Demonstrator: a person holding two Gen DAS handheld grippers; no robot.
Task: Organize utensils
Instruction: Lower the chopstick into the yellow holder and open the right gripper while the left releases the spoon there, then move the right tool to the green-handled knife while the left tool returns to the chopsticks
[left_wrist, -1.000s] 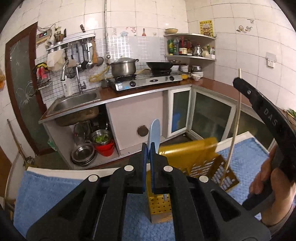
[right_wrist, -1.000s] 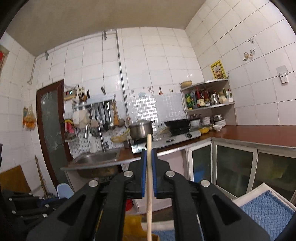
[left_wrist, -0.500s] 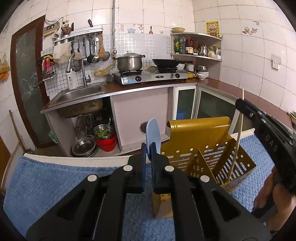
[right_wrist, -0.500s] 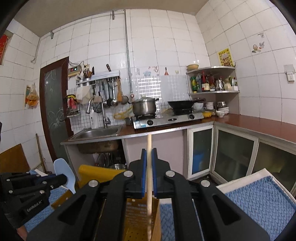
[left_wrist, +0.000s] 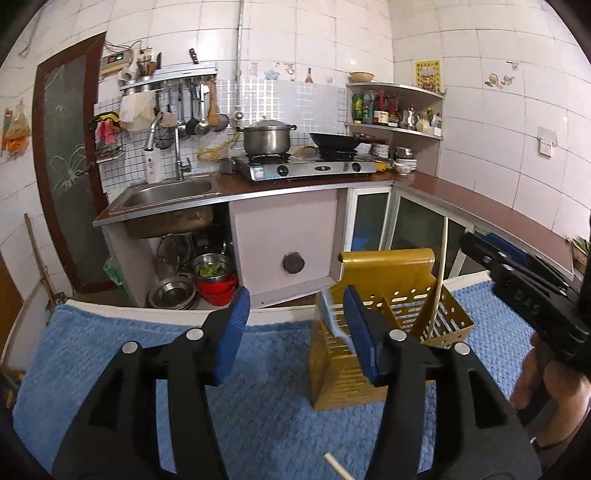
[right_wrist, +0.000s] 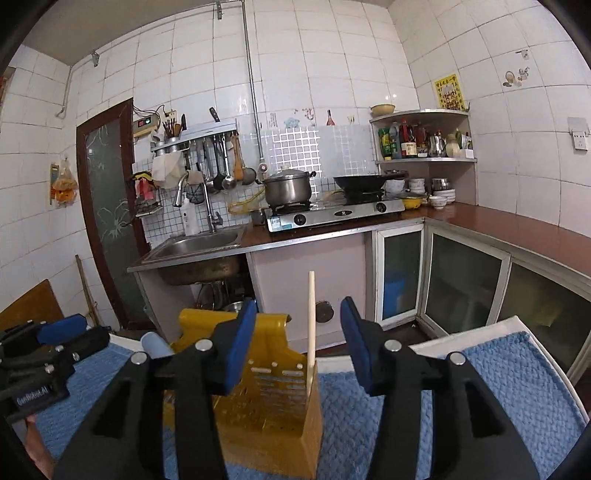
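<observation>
A yellow perforated utensil holder (left_wrist: 391, 325) stands on a blue towel (left_wrist: 110, 354); it also shows in the right wrist view (right_wrist: 266, 391). A pale wooden chopstick (left_wrist: 441, 273) stands upright in its right compartment, also seen from the right wrist (right_wrist: 311, 325). A light blue spoon (left_wrist: 330, 321) sits in the left compartment; its tip shows in the right wrist view (right_wrist: 157, 345). My left gripper (left_wrist: 295, 328) is open and empty just in front of the holder. My right gripper (right_wrist: 299, 339) is open and empty around the chopstick without touching it.
Another pale stick (left_wrist: 338, 467) lies on the towel near the front edge. The right gripper body (left_wrist: 524, 291) is at the right of the holder. Behind are a sink (left_wrist: 170, 192), a stove with a pot (left_wrist: 267, 138), and cabinets.
Both grippers opened. The left one let go of the blue spoon and the right one let go of the chopstick; both utensils now stand in the holder.
</observation>
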